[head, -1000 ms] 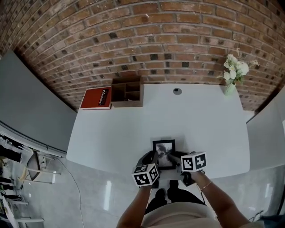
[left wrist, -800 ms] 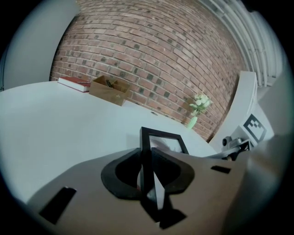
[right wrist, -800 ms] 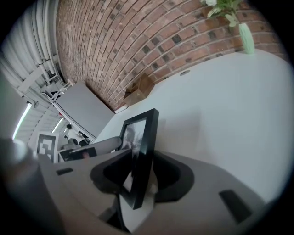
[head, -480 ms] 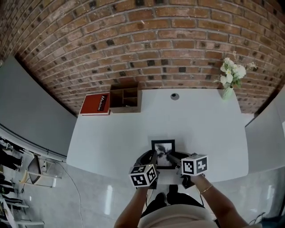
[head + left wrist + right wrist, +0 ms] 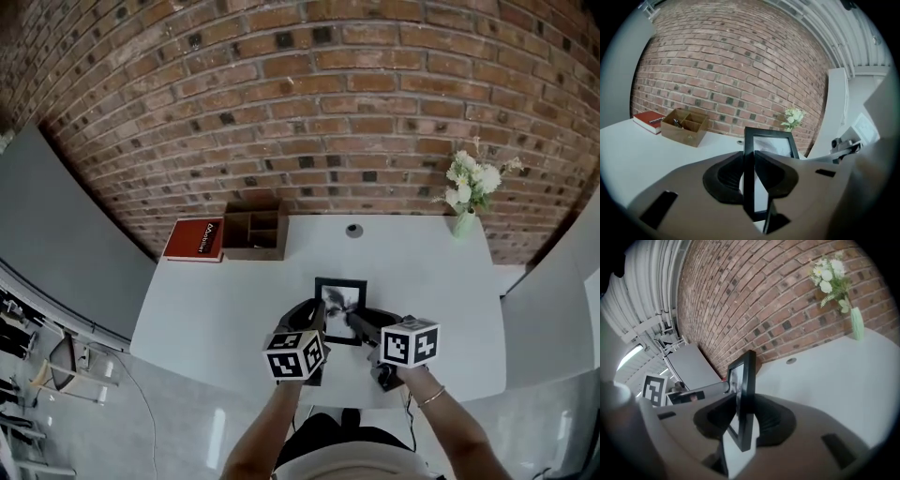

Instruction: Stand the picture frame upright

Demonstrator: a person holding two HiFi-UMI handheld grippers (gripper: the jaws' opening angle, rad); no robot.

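The picture frame (image 5: 341,302) is upright over the bench (image 5: 225,300). The left gripper (image 5: 749,174) has its jaws clenched on the frame's left edge, and the right gripper (image 5: 743,417) jaws grasp its right edge.

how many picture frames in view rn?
1. The black picture frame is near the white table's front edge, gripped at its sides by the left gripper and right gripper. None seem hidden.

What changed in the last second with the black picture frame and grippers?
The right gripper closed on the right edge of the black picture frame. With the left gripper holding its left edge, the frame moved away from the white table's near edge. The red book, wooden organiser and flower vase stayed put.
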